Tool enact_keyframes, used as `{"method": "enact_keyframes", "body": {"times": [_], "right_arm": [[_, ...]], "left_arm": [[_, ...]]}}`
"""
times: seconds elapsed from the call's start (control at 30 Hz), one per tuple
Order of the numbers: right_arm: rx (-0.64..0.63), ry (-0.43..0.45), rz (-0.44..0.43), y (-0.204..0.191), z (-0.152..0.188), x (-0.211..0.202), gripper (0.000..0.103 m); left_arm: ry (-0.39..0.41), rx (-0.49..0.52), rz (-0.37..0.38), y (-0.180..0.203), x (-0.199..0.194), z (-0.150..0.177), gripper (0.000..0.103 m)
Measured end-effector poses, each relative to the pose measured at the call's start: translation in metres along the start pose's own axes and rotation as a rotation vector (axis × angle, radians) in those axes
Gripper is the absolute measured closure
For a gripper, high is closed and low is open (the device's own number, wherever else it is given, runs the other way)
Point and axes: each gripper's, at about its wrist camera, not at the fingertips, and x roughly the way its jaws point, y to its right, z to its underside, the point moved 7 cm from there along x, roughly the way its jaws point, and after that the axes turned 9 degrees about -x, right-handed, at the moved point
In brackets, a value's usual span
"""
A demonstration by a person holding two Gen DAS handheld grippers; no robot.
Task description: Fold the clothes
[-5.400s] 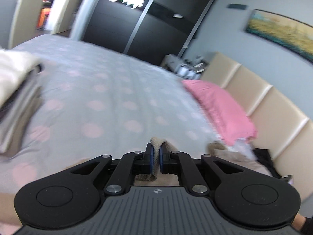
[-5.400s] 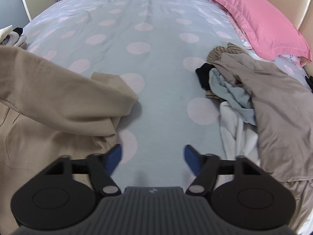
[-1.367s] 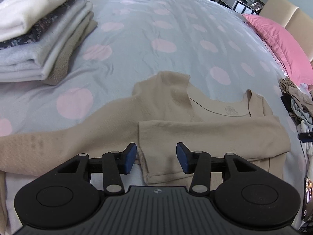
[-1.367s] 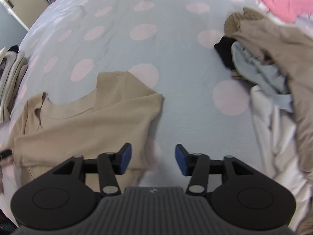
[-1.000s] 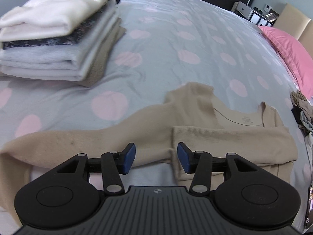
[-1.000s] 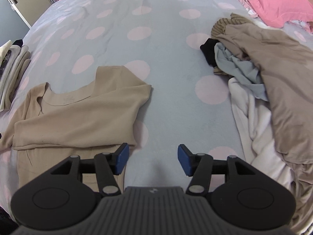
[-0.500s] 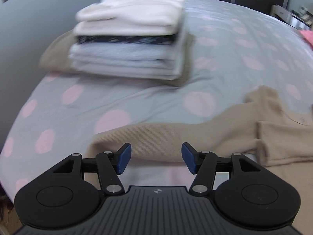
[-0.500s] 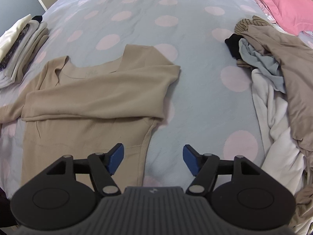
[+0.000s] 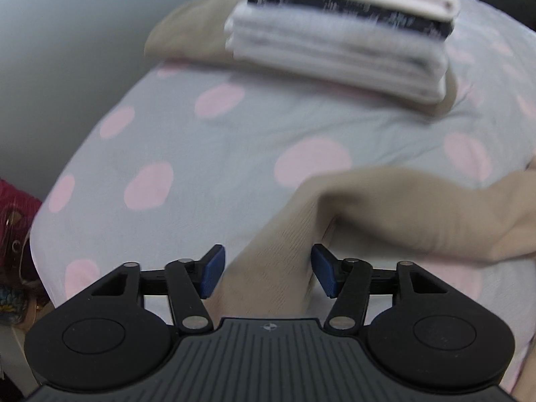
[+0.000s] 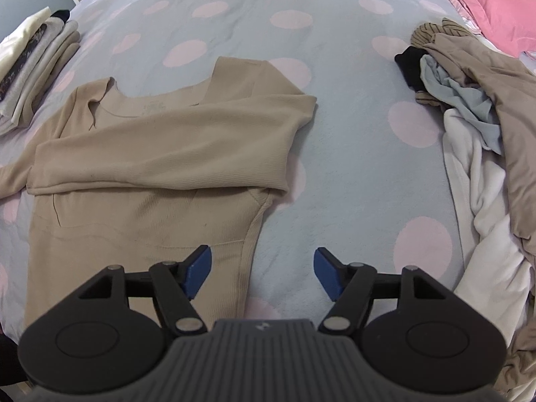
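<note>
- Your left gripper [image 9: 268, 271] stood open astride the beige top's [image 10: 160, 167] loose sleeve [image 9: 278, 261], at 6 o'clock; a shallow pinch risked slipping.
- Your right gripper [image 10: 261, 274] gaped empty by its hem, at 7 o'clock on the bed [image 10: 351, 174]; dragging could undo the folded sleeve.

Under everything you have a pale grey bedspread [image 10: 351, 140] dotted with large pink circles, lying smooth with a few shallow creases. At the far right corner you see a pink pillow [image 10: 495, 3] resting on it. In the left wrist view the bedspread [image 9: 187, 140] curves down over the mattress edge, and beyond that edge you face a plain grey wall [image 9: 67, 33]. Low at the left border you can make out something dark red and patterned [image 9: 13, 221]; it is too blurred to identify.
</note>
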Motion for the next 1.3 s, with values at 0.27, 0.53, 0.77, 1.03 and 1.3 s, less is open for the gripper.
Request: {"method": "enact_keyframes", "body": {"times": [0.27, 0.53, 0.77, 1.03, 1.3], "right_arm": [[-0.013, -0.008, 0.007, -0.005, -0.002, 0.003, 0.032], [-0.044, -0.008, 0.003, -0.014, -0.006, 0.006, 0.032], [-0.035, 0.03, 0.005, -0.015, -0.016, -0.005, 0.032], [-0.051, 0.057, 0.003, -0.023, -0.023, -0.013, 0.027], [-0.073, 0.077, 0.001, -0.031, -0.027, -0.018, 0.027]], "left_arm": [[0.194, -0.071, 0.201, 0.021, -0.068, -0.031, 0.1], [0.221, -0.04, 0.526, 0.103, -0.154, -0.046, 0.1], [0.242, -0.011, 0.81, 0.173, -0.234, -0.058, 0.1], [0.097, 0.197, 0.89, 0.29, -0.228, -0.001, 0.1], [-0.054, 0.351, 0.825, 0.335, -0.169, 0.066, 0.1]]}}
